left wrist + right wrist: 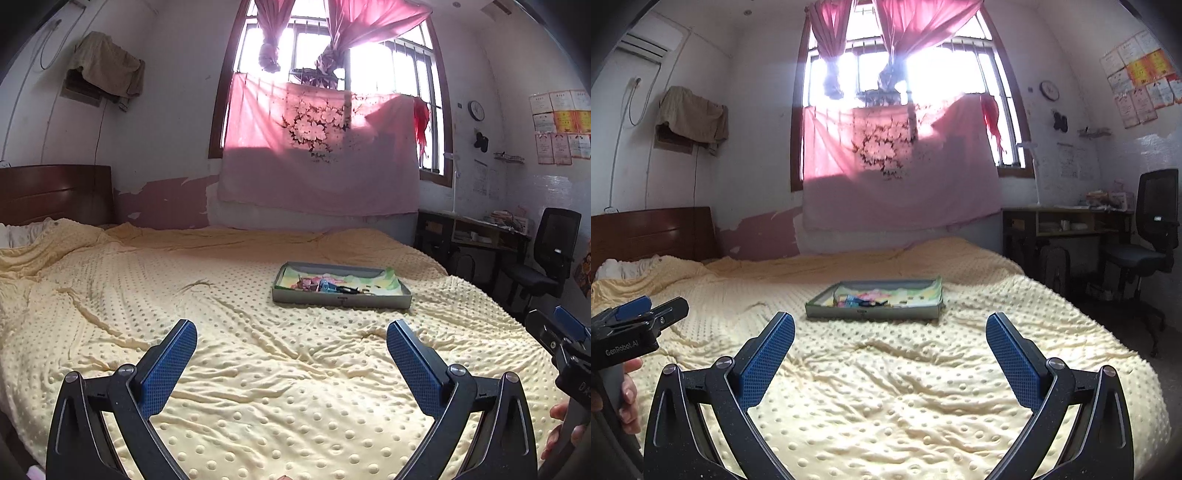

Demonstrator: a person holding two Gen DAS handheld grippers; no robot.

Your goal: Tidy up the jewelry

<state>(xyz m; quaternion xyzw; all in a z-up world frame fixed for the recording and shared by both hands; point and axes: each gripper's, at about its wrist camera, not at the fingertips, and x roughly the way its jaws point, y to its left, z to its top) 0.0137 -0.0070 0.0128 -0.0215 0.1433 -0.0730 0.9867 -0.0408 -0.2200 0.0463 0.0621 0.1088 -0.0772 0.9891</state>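
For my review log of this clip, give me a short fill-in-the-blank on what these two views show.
1. The tray lies on the ____.
2. Both the left gripper and the right gripper are ____, holding nothing.
3. The small colourful items lie ____ the tray.
4. The blanket on the bed is pale ____.

Missing words: bed; open; inside; yellow

1 tray point(341, 300), 2 grippers, 1 bed point(221, 280), 1 chair point(1145, 236)

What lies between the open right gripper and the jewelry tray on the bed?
Only dotted yellow blanket: in the right wrist view, nothing sits between the right gripper and the jewelry tray.
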